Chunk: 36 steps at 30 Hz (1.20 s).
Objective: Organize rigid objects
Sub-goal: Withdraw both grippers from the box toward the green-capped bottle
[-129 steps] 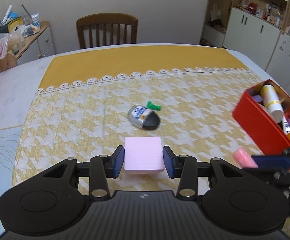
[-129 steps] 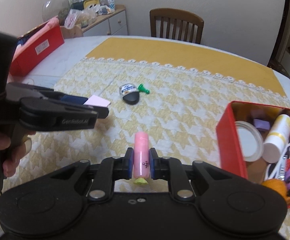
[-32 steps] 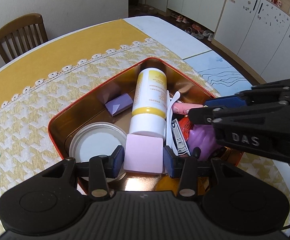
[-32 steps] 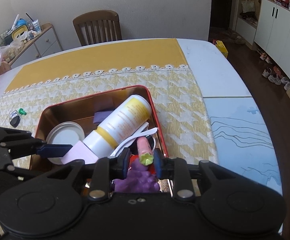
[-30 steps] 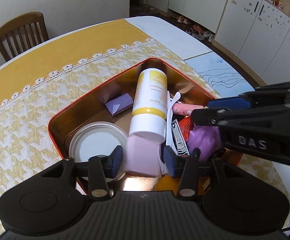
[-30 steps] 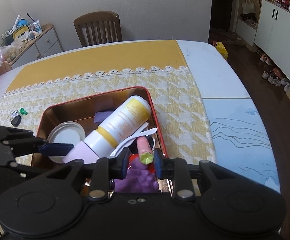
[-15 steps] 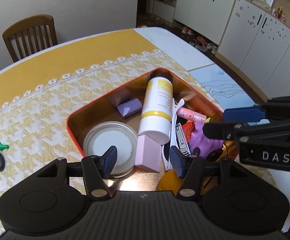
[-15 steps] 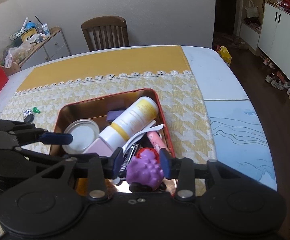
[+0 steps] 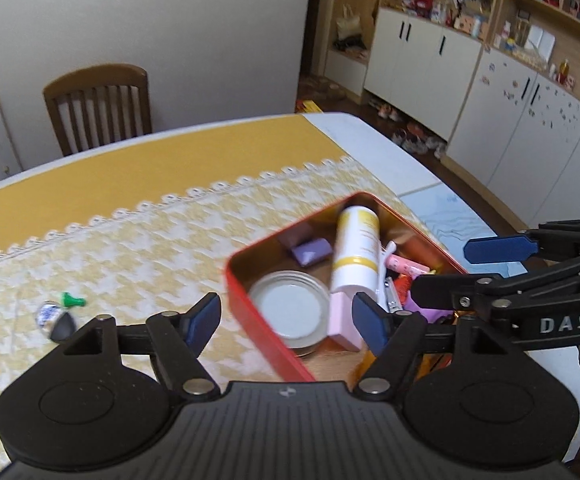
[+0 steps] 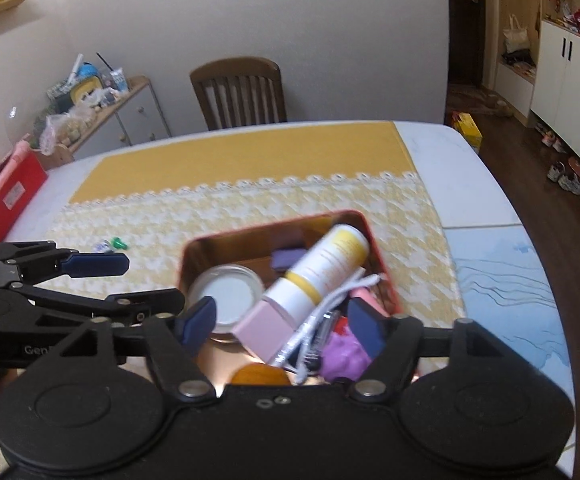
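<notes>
A red tin [image 9: 265,344] [image 10: 193,242] on the yellow patterned cloth holds a white-and-yellow bottle [image 9: 356,254] [image 10: 322,266], a round white lid [image 9: 287,306] [image 10: 227,294], a purple block [image 9: 310,250], a purple toy [image 10: 344,354] and more. The pink block [image 9: 342,320] [image 10: 263,332] lies in the tin beside the bottle. The pink tube [image 9: 406,266] [image 10: 364,294] lies by the tin's right wall. My left gripper [image 9: 285,322] hangs above the tin's near left corner, its jaws opening, nothing between them. My right gripper [image 10: 279,326] is above the tin, jaws opening and empty.
A small black-and-white item [image 9: 55,320] and a green pin [image 9: 71,301] [image 10: 119,244] lie on the cloth left of the tin. A wooden chair [image 10: 239,92] stands at the table's far side. A red box [image 10: 7,196] sits at far left. White cabinets [image 9: 490,112] line the right.
Both grippers have let go: the pink block and the pink tube now lie in the tin. Both sets of jaws have spread wide, and both hands have risen and drawn back from the tin.
</notes>
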Tool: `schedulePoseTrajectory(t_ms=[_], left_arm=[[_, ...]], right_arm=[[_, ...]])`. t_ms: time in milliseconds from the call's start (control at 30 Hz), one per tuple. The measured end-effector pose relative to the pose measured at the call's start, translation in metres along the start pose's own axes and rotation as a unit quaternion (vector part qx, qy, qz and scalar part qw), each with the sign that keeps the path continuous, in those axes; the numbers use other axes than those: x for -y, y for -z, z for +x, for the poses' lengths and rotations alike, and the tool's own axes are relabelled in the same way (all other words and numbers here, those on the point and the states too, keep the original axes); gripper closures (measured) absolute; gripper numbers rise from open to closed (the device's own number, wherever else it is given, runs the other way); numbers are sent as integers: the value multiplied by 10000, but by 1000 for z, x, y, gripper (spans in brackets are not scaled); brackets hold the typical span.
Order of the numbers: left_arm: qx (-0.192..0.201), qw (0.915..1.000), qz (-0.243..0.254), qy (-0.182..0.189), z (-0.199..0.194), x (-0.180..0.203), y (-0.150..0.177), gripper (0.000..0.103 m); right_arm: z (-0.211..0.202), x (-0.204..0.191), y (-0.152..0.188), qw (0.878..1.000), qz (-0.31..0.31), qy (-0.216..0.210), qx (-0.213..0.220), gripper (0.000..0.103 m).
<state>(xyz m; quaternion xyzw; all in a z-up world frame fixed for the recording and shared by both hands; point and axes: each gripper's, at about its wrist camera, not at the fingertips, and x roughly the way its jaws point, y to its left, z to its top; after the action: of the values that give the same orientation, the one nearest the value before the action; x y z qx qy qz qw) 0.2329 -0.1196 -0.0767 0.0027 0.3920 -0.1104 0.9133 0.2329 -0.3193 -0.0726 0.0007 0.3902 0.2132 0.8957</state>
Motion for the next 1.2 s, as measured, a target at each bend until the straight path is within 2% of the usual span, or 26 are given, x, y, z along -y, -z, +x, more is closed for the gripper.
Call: schedulePoseTrajectory(t_ms=[267,433,567,733,1000,1200], left_arm=[[143,9996,-206,-106,-32,-41,16,26],[234,9989,-362,-185,-45,-70,26,20],[289,9978,-474,-349,-51,-94,34,20],[371,9961,-384,-705,-51,-115,40,20],[411,9938,-505,-904,-37,-155,51,19],[409,9933,-635,-880,-18,-181,57,19]], right_arm=[[-5,-47,1,9981,-510,-273,201,8],[-1,-72,0,9966,-671,-422,234,4],[8,-91,-3,9957,-729,-538,179,3],[25,-112,-11,9952,-802,-561,88,3],[66,-144,-30,9945,-883,-477,-302,3],[102,-163,-43,9929,-924,-471,-586,3]])
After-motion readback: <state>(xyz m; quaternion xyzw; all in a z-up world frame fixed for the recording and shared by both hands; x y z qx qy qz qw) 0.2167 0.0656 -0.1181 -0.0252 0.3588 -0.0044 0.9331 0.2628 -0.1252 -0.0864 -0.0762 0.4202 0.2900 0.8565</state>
